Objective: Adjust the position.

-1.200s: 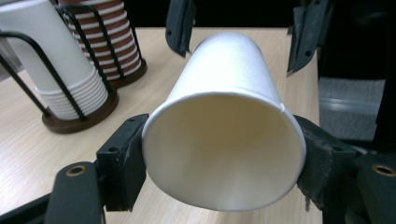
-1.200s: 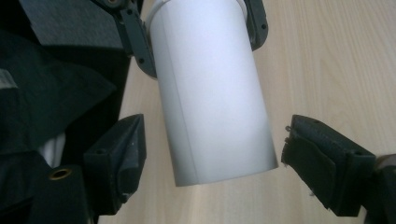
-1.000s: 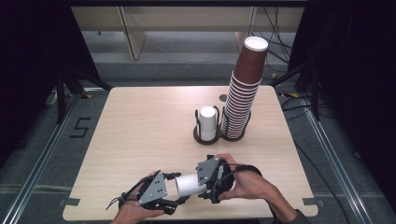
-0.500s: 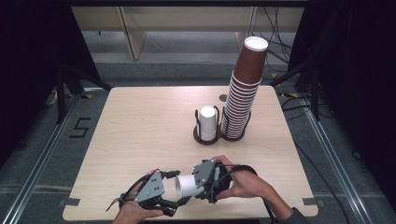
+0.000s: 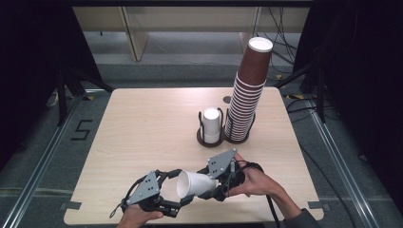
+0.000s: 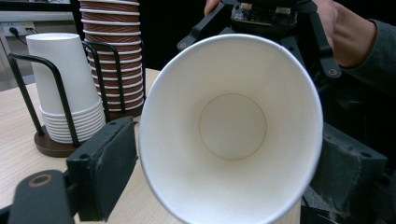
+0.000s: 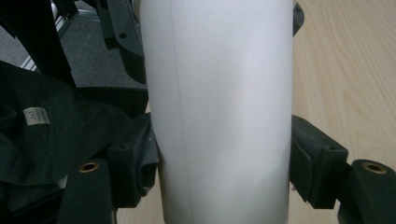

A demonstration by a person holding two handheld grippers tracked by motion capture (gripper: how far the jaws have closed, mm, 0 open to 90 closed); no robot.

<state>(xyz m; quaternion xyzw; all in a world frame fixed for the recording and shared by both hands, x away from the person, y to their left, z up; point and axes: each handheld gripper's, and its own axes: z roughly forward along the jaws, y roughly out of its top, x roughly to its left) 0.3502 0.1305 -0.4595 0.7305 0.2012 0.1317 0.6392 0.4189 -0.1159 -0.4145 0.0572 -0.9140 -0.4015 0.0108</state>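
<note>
A white paper cup (image 5: 192,184) lies on its side in the air just above the table's near edge, with its mouth turned toward my left gripper (image 5: 181,188). My right gripper (image 7: 224,161) is shut on the cup (image 7: 219,112), one pad pressing each side of its wall. The left gripper (image 6: 231,149) looks straight into the cup's open mouth (image 6: 233,126). Its jaws have just been opening and then closing a little. They now stand beside the rim without clamping it.
Past mid-table, a black wire holder (image 5: 203,137) carries a short stack of white cups (image 5: 211,124). Beside it on the right a tall stack of brown cups (image 5: 248,95) leans slightly. Bare wooden table (image 5: 138,123) lies to the left. The near edge is right under my hands.
The right gripper has closed onto the cup's body and shifted slightly left. The left gripper's jaws have opened off the cup. The cup has stayed almost in place.
</note>
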